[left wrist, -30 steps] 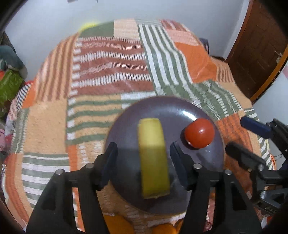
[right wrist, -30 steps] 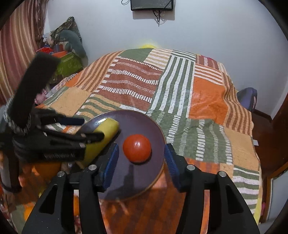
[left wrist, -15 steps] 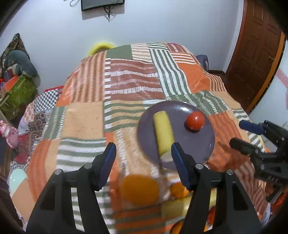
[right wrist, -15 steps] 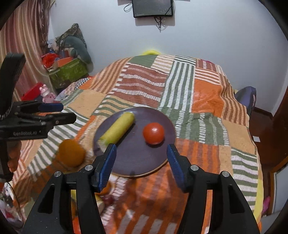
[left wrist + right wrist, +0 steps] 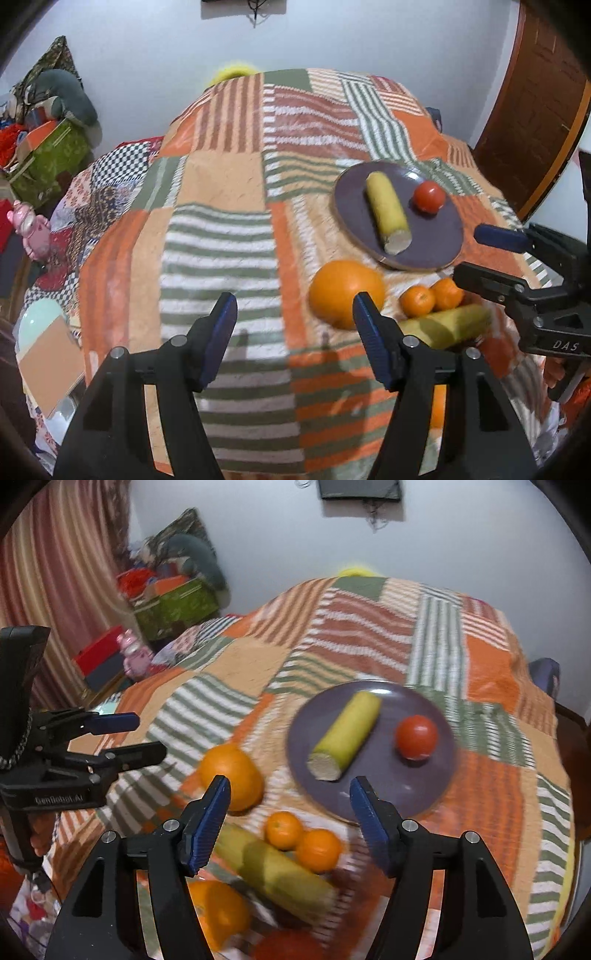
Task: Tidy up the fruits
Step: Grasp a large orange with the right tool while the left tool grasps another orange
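Here my left gripper (image 5: 291, 325) hangs released; my right gripper (image 5: 290, 805), just widening, grips nothing. Cucumber piece (image 5: 345, 736) and tomato (image 5: 416, 736) lie on the plate (image 5: 388, 794); fruit at the bedspread's (image 5: 221, 229) near edge is blurred, partly cut off.

Bright indoor light, fisheye-bent dark edges, motion blur near bottom.

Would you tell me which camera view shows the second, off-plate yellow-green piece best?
The right wrist view: the off-plate yellow-green piece lies nearly whole on the bedspread, just ahead of the open right gripper, though blurred. The left wrist view catches it at the right, partly hidden behind that gripper's finger and shadowed.
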`<state>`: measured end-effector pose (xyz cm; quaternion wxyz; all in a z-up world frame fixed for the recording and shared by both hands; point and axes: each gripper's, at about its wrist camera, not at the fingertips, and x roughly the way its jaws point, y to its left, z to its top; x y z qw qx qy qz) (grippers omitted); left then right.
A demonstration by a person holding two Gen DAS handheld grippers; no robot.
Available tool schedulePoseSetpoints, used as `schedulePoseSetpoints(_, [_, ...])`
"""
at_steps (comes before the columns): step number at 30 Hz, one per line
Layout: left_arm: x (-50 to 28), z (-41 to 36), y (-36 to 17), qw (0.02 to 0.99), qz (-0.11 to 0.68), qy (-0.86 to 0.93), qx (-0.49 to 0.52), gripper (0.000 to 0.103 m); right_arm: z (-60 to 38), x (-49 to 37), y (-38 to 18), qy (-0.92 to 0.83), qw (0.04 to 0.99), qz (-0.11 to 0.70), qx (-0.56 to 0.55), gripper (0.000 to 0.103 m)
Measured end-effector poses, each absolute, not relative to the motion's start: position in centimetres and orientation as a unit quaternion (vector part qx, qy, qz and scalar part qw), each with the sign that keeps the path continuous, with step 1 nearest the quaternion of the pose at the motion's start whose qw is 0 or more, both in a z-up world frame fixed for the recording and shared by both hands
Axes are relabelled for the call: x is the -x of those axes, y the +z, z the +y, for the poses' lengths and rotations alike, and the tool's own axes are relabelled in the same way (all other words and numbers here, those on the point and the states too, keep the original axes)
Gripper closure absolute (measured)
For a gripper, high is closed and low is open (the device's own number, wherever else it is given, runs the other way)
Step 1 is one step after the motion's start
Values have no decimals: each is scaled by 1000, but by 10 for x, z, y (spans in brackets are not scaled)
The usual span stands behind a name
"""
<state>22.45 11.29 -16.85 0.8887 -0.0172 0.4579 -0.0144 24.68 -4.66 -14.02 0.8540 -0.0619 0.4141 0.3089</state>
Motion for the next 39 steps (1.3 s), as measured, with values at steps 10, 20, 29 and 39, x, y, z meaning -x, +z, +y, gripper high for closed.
schedulePoseSetpoints(10, [-210,147,-197,878,477,-2,38,38,32,-266,-181,349,797,476,128,39])
schedulePoseSetpoints(20, [-208,139,-202,876,480,-13,43,38,49,-270,-197,341,781,493,175,46])
schedulePoseSetpoints(29, [-192,106,-180,883,467,-35,33,33,0,-249,-156,326,826,446,108,47])
schedulePoseSetpoints(39, [-169,40,-175,874,476,-89,29,20,-106,-212,-104,254,882,392,68,47])
